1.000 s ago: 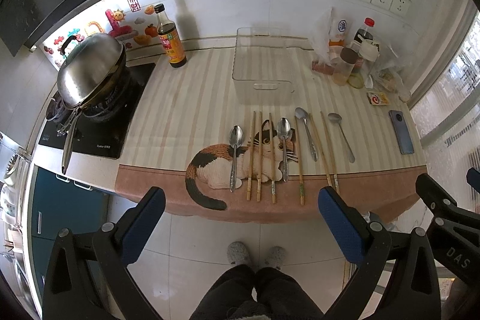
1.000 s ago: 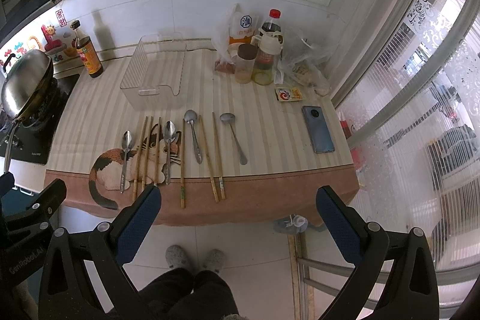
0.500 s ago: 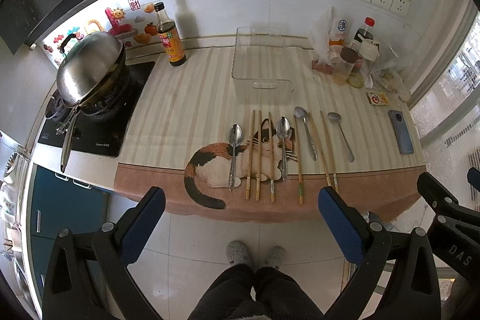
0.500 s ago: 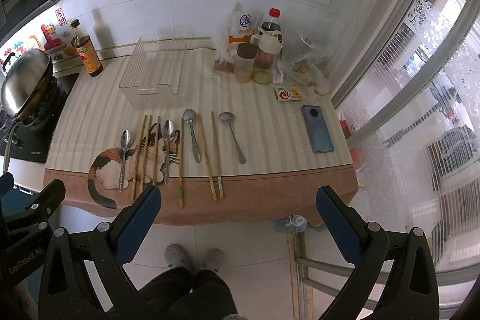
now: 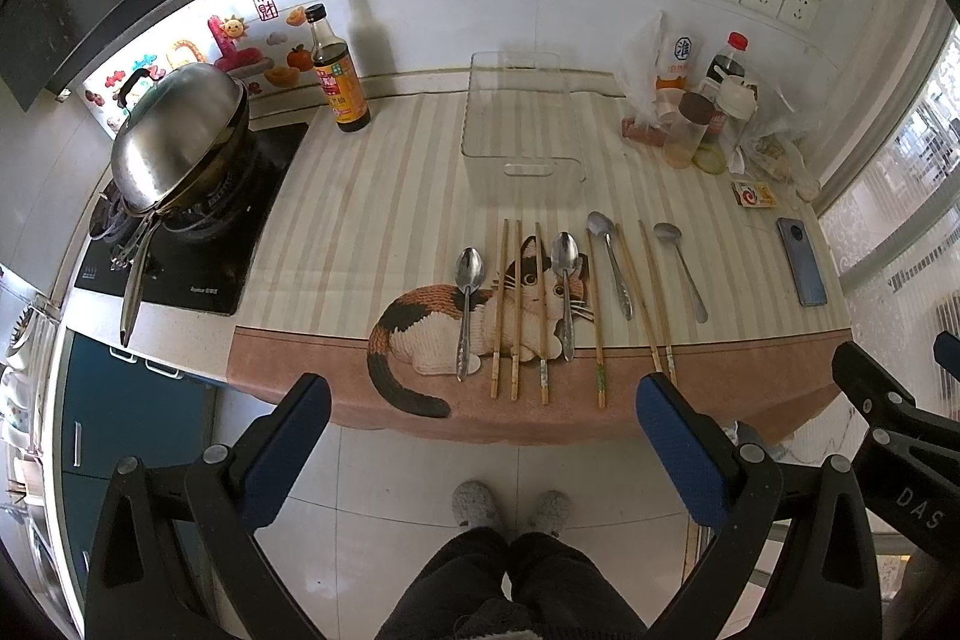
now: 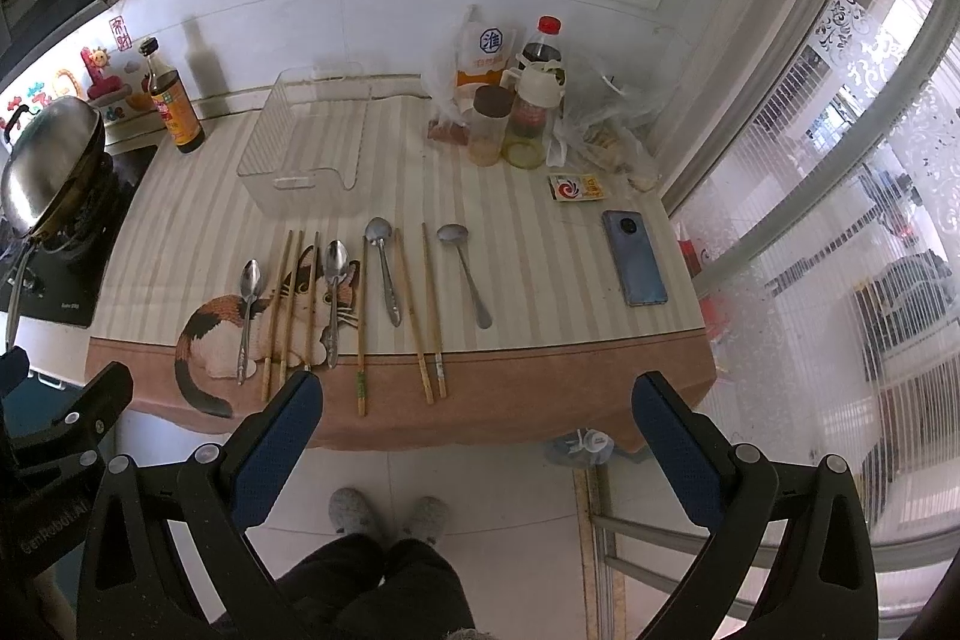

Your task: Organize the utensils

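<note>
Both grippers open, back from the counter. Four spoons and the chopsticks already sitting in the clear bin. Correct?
Not quite. The clear bin holds nothing: the four spoons and the chopsticks lie in a row on the cat mat in front of it, as the left wrist view shows. Left gripper and right gripper are open, back from the counter.

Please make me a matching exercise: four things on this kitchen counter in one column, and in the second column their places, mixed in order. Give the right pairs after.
Things
1. clear plastic bin
2. blue phone
3. soy sauce bottle
4. leftmost spoon

Places
A. lying on the cat picture of the mat
B. near the right edge of the counter, by the window
C. at the back of the counter, behind the row of utensils
D. at the back, beside the stove with the wok

Pairs: 1-C, 2-B, 3-D, 4-A
</note>
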A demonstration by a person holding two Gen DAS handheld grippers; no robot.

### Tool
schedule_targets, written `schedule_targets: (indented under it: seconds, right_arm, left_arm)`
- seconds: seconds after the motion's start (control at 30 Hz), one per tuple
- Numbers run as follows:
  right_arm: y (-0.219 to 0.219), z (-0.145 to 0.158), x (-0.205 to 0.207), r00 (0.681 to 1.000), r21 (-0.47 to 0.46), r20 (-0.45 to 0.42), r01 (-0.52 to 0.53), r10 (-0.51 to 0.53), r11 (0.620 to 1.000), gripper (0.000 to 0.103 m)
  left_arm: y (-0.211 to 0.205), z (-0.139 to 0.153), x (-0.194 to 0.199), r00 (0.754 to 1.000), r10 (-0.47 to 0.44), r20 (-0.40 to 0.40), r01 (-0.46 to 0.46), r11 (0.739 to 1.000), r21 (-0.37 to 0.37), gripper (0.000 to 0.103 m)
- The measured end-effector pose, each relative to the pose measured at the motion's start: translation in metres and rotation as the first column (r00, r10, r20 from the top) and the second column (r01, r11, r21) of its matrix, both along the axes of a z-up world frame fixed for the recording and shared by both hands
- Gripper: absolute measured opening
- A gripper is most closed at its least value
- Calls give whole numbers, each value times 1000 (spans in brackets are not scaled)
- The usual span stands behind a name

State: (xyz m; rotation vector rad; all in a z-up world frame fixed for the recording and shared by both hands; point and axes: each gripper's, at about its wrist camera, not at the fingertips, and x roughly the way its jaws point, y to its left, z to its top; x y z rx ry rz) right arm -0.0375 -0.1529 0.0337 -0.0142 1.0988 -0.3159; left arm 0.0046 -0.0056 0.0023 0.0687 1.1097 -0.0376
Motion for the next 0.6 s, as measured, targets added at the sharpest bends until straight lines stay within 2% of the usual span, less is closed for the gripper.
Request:
schedule_targets:
  seconds: [0.6]
  right_arm:
    - [0,0,1,1000,1,-1,-1,1,1000,103]
  left_arm:
    - [-1,0,0,1000,1,0,-1,1000,0,103]
